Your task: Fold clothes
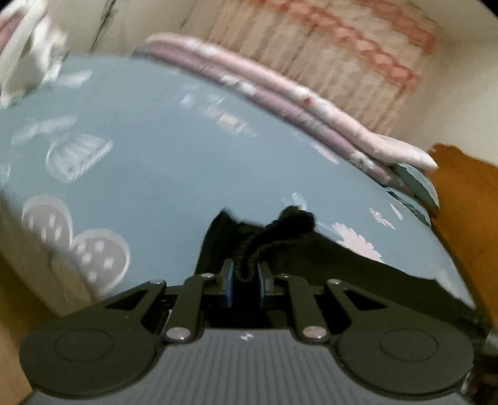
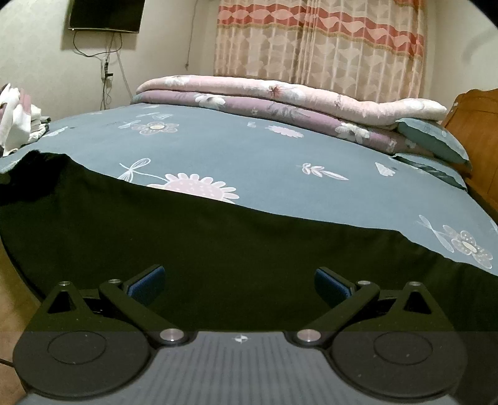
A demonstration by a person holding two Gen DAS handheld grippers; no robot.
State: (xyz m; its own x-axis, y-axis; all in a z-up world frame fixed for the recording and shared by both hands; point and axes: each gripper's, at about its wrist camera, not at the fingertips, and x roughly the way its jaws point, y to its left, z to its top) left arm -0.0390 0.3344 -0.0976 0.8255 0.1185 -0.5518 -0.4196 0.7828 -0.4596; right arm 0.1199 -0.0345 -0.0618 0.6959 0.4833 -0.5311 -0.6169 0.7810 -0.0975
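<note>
Black fabric, a dark garment [image 2: 218, 243], lies spread across the near edge of the bed, on a grey-blue bedsheet printed with pale flowers and leaves [image 2: 249, 155].

Left wrist view (frame blurred):
- Left gripper [image 1: 246, 277] has its blue-padded fingers [image 1: 229, 280] clenched on a bunched, rope-like fold of the garment [image 1: 280, 230].
- The pinched fold rises from between the pads and runs forward to a small lump. The rest of the cloth trails to the right along the sheet [image 1: 155, 162].

Right wrist view (sharp):
- Right gripper [image 2: 239, 280] is released, its blue-padded fingers [image 2: 149, 283] spread wide, nothing between them.
- It sits over the flat expanse of the garment; contact with the cloth cannot be told.
- The garment's far edge runs diagonally, higher at left, lower at right, partly covering a pink flower print.

Farther back:
- Folded pink and mauve floral quilts [image 2: 280, 102] are stacked at the far side of the bed.
- Grey-blue pillows [image 2: 435, 140] lie at the right, beside a brown wooden headboard [image 2: 476, 124].
- White and pink clothes [image 2: 15, 115] are heaped at the far left of the bed.
- Cream curtain with red wavy bands [image 2: 317, 40] hangs behind; a black wall-mounted screen [image 2: 105, 15] with dangling cables is at upper left.
</note>
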